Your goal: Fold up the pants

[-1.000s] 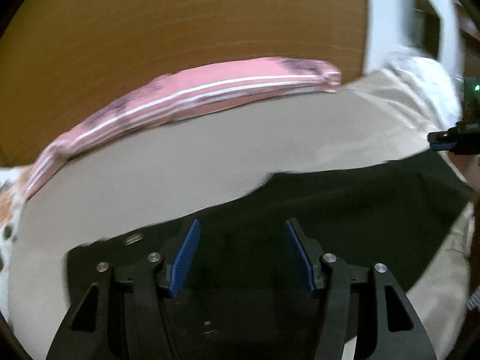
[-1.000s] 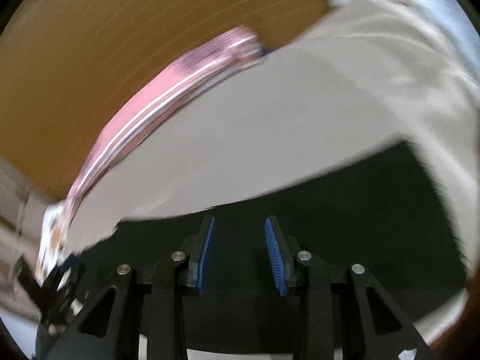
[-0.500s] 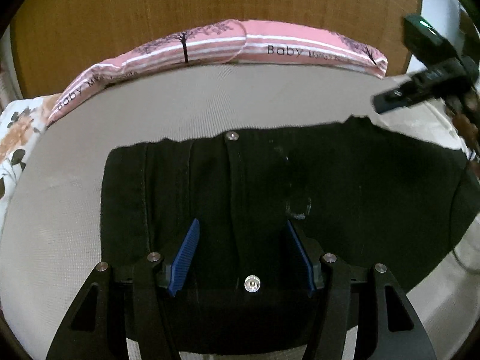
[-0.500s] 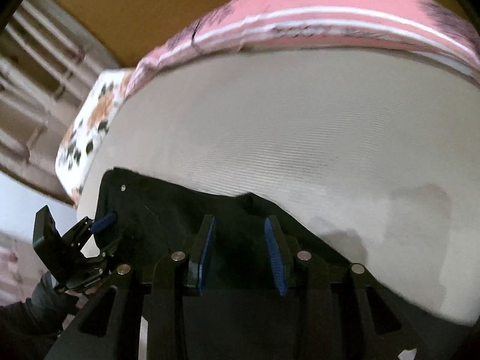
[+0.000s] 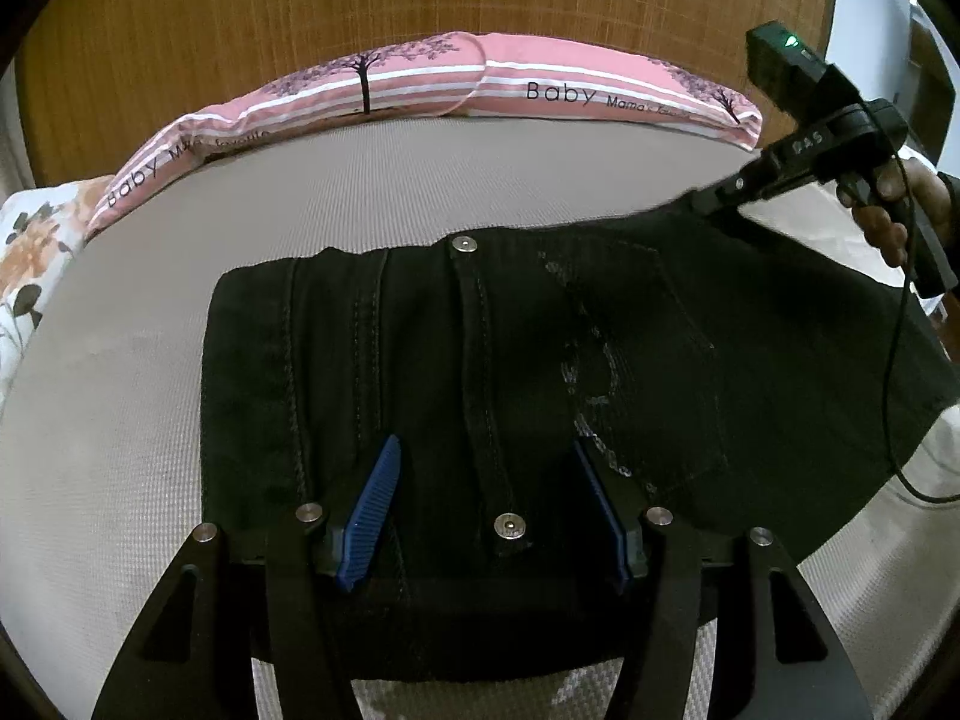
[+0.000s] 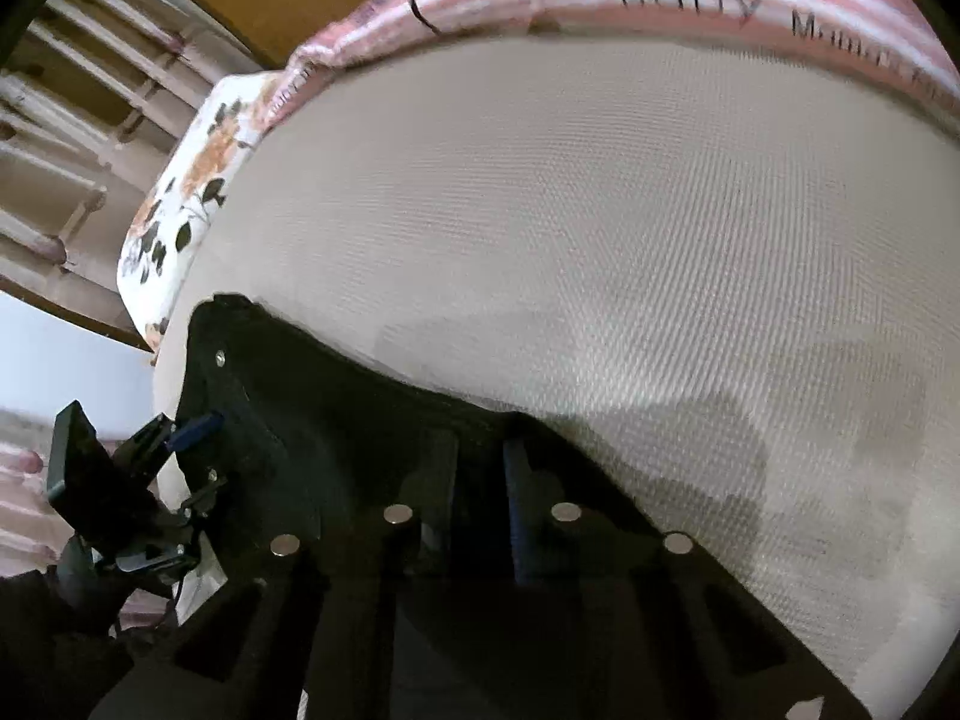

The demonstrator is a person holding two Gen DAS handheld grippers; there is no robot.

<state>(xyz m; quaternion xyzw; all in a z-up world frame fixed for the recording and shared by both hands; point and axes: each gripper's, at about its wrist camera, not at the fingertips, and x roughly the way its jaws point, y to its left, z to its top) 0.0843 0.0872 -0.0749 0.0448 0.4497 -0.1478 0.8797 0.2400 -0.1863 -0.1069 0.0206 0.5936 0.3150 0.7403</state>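
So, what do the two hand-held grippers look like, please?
Each hand-held gripper is black, with two fingers on triangular cut-out frames, silver bolts and ribbed blue pads. On the right hand-held gripper a boxy black unit shows a green light; white marks sit on its body, and a thin black cable hangs down.

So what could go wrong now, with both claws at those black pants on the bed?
The right claw has just been closing on the far edge of the black pants; it may pinch only one layer, so the fold drags unevenly.

The left claw stands open over the waistband, so that end may slide on the beige mattress.

The dangling cable could snag.
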